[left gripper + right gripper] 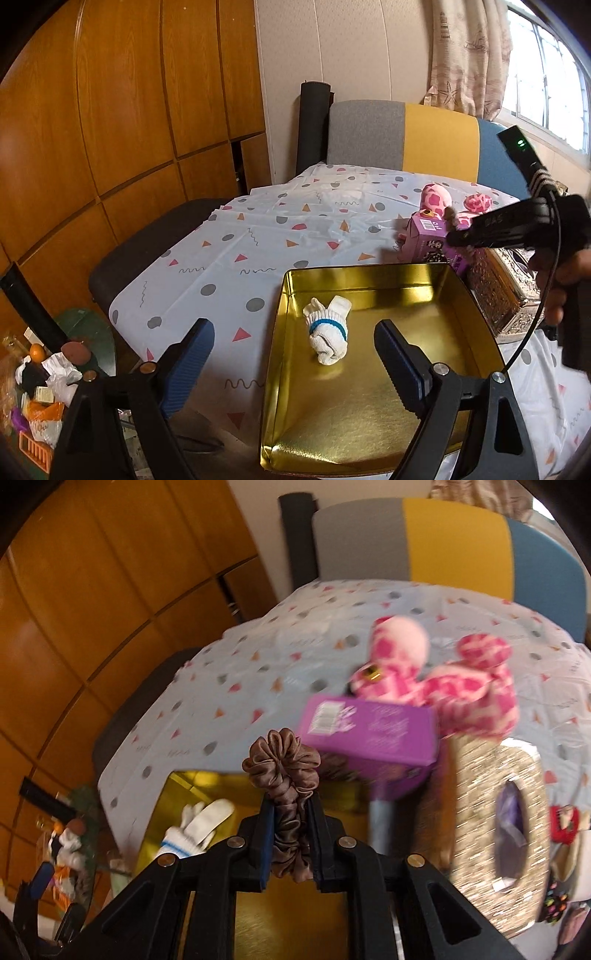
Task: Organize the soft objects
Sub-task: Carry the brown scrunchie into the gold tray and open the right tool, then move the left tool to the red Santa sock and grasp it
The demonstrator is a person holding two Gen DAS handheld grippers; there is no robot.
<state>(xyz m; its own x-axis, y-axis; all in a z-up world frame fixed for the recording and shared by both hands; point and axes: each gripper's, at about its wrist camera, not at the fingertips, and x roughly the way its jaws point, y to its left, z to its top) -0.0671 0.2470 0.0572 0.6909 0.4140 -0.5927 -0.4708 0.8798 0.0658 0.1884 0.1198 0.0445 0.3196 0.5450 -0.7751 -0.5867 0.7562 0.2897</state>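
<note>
A gold tin tray [369,424] lies on the patterned tablecloth, and a rolled white sock with a blue stripe [327,330] rests inside it. My left gripper [295,354] hovers open over the tray's near side, its blue pads apart, with the sock just beyond them. My right gripper [290,814] is shut on a brown satin scrunchie [284,771] and holds it above the tray [295,904]; the sock [195,829] lies below to its left. Seen from the left wrist, the right gripper [458,234] comes in from the right, scrunchie barely visible at its tip.
A purple box [369,731] and a pink spotted plush toy [436,679] sit behind the tray. A glittery tissue box [498,830] stands to the right. A colourful chair back [406,136] is at the table's far side. Clutter lies on the floor at left [40,387].
</note>
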